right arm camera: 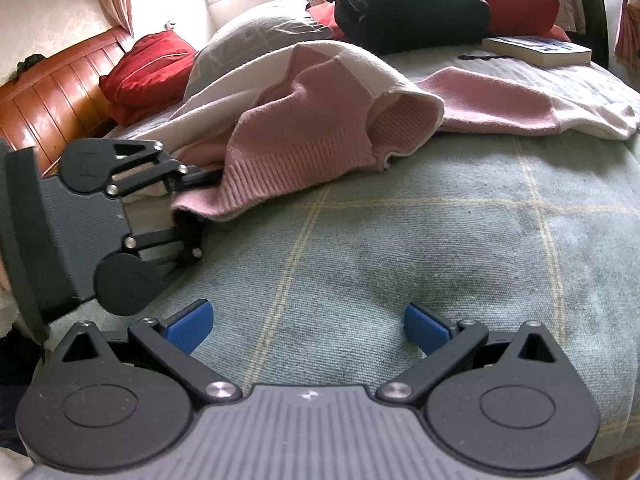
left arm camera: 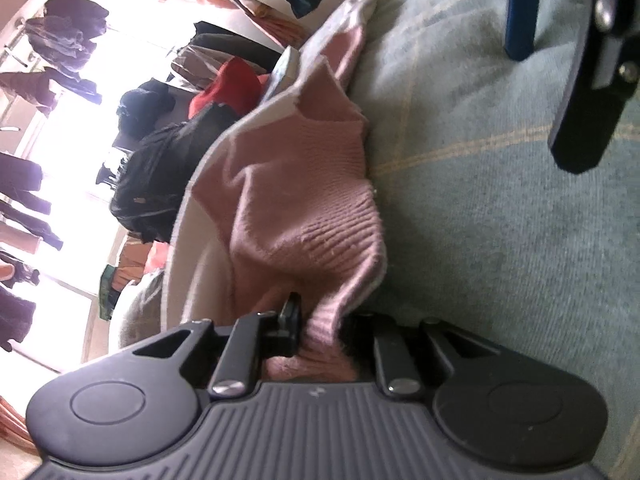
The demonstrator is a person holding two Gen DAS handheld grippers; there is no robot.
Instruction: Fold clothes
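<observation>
Right claw (right arm camera: 308,326) with blue pads (right arm camera: 188,326) spread apart above a green plaid bed cover (right arm camera: 400,260), left claw (right arm camera: 188,204) pinching the ribbed hem of a pink and cream sweater (right arm camera: 304,120), black bag (right arm camera: 408,4), book (right arm camera: 540,50) and red cushion (right arm camera: 148,68) beyond

Left wrist view rolled sideways, close on pink sweater (left arm camera: 288,200), right wrist view low, level, both sharing it

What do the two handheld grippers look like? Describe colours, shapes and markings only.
The right gripper has a grey ribbed body, two round black discs, black link arms with silver rivets, blue finger pads and a small pale mark at the body's centre. The left gripper has the same build, but its fingers are black.
</observation>
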